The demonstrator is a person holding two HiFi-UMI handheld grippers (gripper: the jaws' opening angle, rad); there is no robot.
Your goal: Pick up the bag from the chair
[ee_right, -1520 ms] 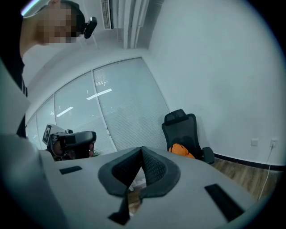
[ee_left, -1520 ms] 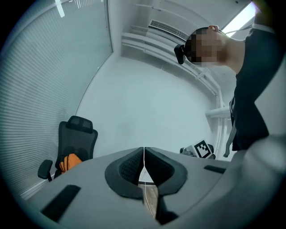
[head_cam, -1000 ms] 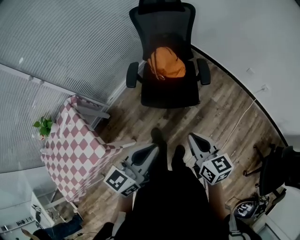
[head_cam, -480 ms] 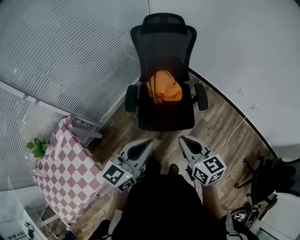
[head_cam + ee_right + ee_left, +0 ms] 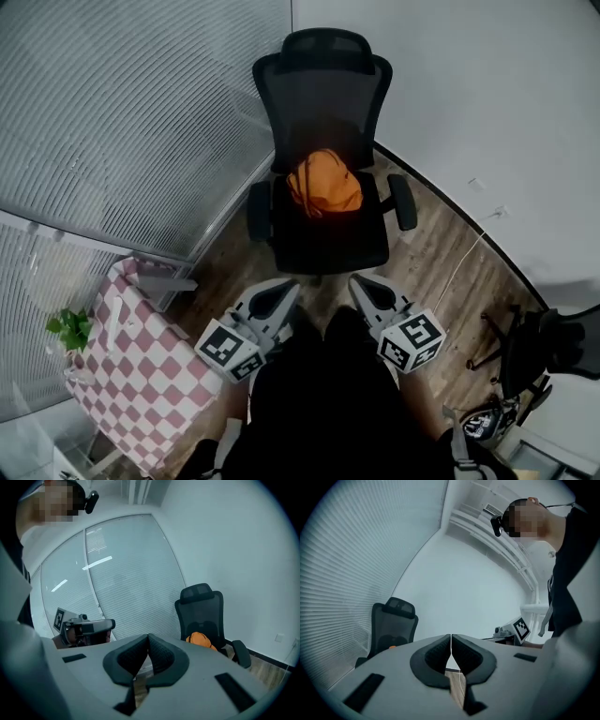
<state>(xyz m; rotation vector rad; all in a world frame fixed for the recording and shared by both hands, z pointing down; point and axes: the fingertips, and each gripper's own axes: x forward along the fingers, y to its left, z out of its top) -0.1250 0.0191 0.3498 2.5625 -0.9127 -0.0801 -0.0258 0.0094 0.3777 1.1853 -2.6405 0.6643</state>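
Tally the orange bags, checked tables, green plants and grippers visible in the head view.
Orange bag: 1
Checked table: 1
Green plant: 1
Grippers: 2, the left gripper and the right gripper
Total: 5

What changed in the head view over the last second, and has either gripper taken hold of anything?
The person stepped toward the office chair, now nearer the grippers; the checkered table slid toward the lower left. Nothing grasped: the orange backpack lies on the seat as before, and the left gripper and right gripper stay low, jaws shut, empty.
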